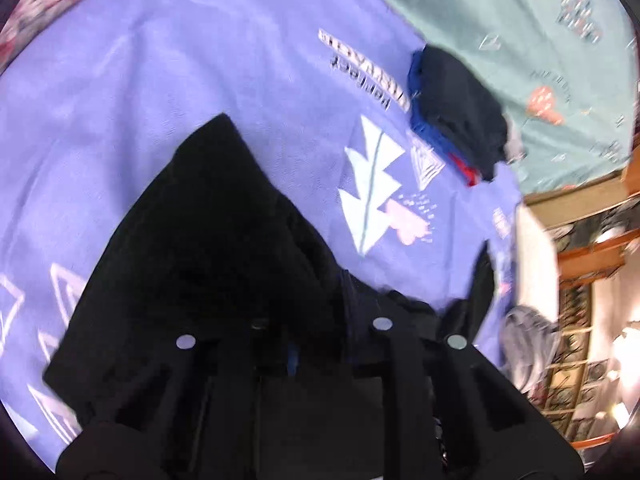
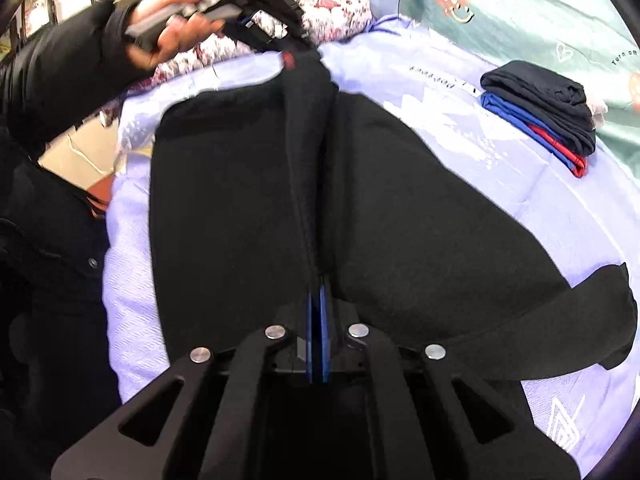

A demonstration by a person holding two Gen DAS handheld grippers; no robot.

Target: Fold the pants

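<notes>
Black pants (image 2: 420,200) lie spread on a lavender bed sheet (image 2: 500,184), with a raised ridge of cloth running up the middle. My right gripper (image 2: 318,304) is shut on the near end of that ridge, its blue pads pinching the fabric. At the far end a hand (image 2: 172,36) holds my left gripper (image 2: 294,58), which is shut on the other end of the ridge. In the left wrist view the pants (image 1: 208,220) drape over my left gripper (image 1: 296,332) and hide its fingertips.
A stack of folded clothes (image 2: 540,108), black, blue and red, sits at the right of the sheet, also in the left wrist view as a stack (image 1: 456,108). A teal cover (image 1: 520,40) lies beyond. A floral pillow (image 2: 332,4) is at the head. The person's dark jacket (image 2: 48,240) fills the left.
</notes>
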